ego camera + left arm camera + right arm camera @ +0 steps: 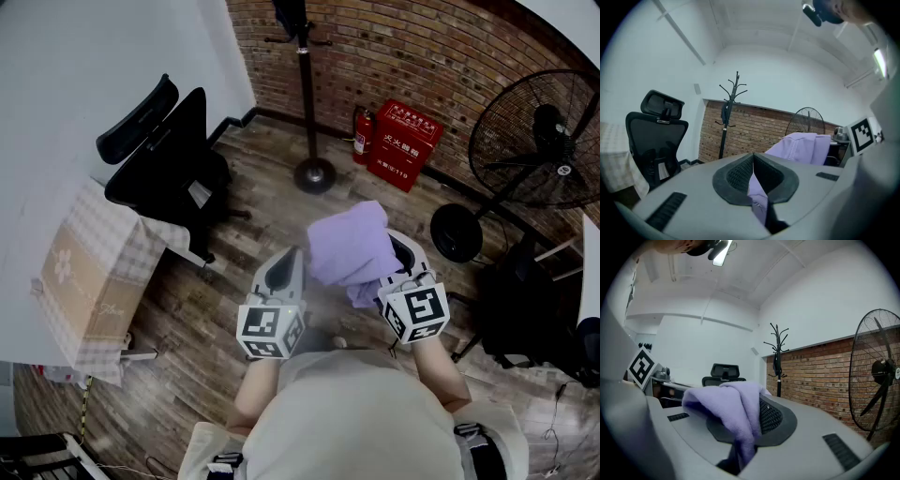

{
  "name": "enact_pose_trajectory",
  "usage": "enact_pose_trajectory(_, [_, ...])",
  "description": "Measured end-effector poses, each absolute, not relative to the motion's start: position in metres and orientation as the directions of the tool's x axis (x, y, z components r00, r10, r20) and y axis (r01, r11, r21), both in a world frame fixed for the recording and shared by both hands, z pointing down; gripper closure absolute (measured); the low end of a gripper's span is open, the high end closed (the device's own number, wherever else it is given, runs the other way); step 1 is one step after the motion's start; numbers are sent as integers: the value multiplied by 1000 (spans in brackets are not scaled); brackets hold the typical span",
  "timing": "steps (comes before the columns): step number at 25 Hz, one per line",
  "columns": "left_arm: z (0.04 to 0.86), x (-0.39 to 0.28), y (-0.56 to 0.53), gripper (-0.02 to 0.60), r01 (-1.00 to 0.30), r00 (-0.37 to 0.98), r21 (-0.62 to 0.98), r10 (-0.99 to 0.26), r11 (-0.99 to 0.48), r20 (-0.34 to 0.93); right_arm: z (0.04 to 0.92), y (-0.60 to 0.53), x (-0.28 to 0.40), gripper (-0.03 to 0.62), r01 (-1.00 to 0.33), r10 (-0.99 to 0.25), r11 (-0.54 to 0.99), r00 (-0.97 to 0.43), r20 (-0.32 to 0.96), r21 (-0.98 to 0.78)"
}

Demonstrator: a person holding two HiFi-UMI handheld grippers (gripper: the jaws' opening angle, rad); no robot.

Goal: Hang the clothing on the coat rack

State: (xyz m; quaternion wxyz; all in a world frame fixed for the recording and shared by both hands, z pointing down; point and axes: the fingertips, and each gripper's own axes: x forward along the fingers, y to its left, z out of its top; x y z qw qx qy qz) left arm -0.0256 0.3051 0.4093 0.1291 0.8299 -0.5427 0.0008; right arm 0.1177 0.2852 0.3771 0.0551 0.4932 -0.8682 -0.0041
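A lavender garment (349,246) is bunched up in front of me, above the wooden floor. My right gripper (401,251) is shut on it, and the cloth drapes over the jaws (736,413). My left gripper (289,259) sits just left of the bundle, with its jaws closed on a thin strip of the same lavender garment (757,194). The black coat rack (306,89) stands ahead by the brick wall, with a dark item hanging near its top. The coat rack (725,117) rises straight ahead in the left gripper view. From the right gripper, the coat rack (778,359) is seen beyond the cloth.
A black office chair (169,155) stands to the left beside a table with a checked cloth (98,281) and a cardboard box. A red fire-extinguisher box (405,142) sits by the wall. A large standing fan (539,141) is on the right.
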Motion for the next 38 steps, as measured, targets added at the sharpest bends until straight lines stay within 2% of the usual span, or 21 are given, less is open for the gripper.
enact_pose_trajectory(17, [399,-18,329,577,-901,408,214,-906,-378,115,375,313,119,565,-844,-846,531,-525,87,69])
enact_pose_trajectory(22, [401,-16,330,577,-902,403,216,-907,-373,120,376,310,124,565,-848,-846,530,-527,75,21])
enact_pose_trajectory(38, [411,-16,282,577,-896,416,230,-899,-380,137,379,264,128,565,-849,-846,527,-528,77,-29])
